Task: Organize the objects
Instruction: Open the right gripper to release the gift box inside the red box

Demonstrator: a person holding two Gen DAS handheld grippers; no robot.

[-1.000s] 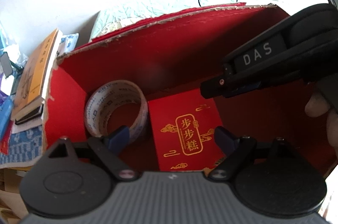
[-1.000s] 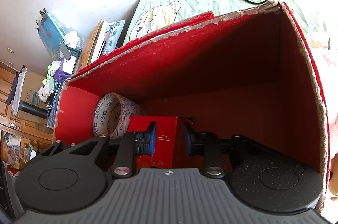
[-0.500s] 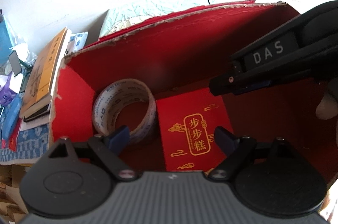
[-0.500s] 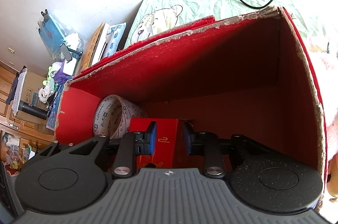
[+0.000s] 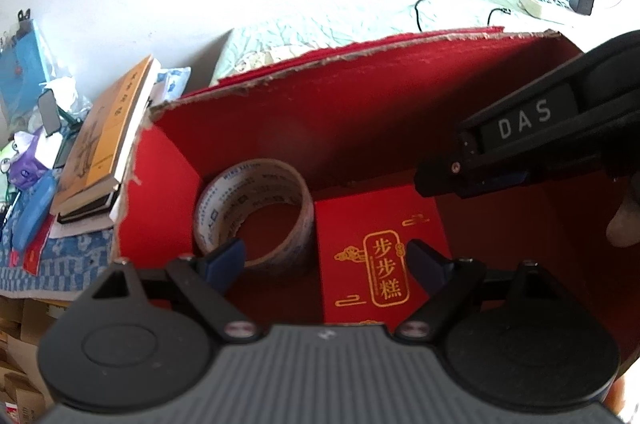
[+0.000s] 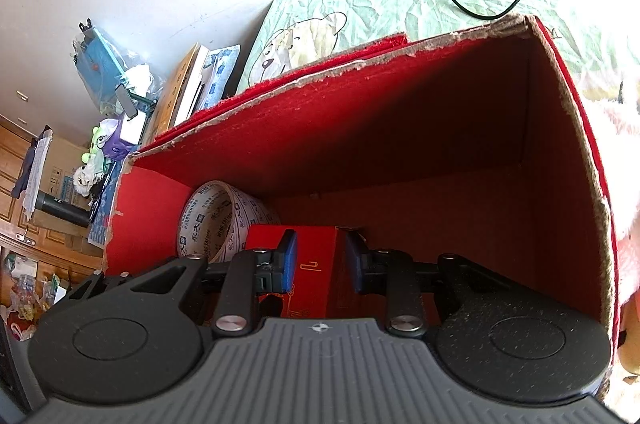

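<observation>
Inside red carton (image 6: 400, 128): right gripper (image 6: 320, 260) clamped on red box (image 6: 320, 264), beside tape roll (image 6: 212, 220). Seat flat, then release. Left gripper (image 5: 324, 260) wide, empty.

**Black two-finger grippers with blue pads**

Each gripper is built from a ribbed grey housing flanked by two round black discs. Black linkage arms are fastened with silver screws. Blue pads (image 6: 289, 260) are fitted to the fingertips. "DAS" is printed in white on the right gripper (image 5: 472, 180).
</observation>
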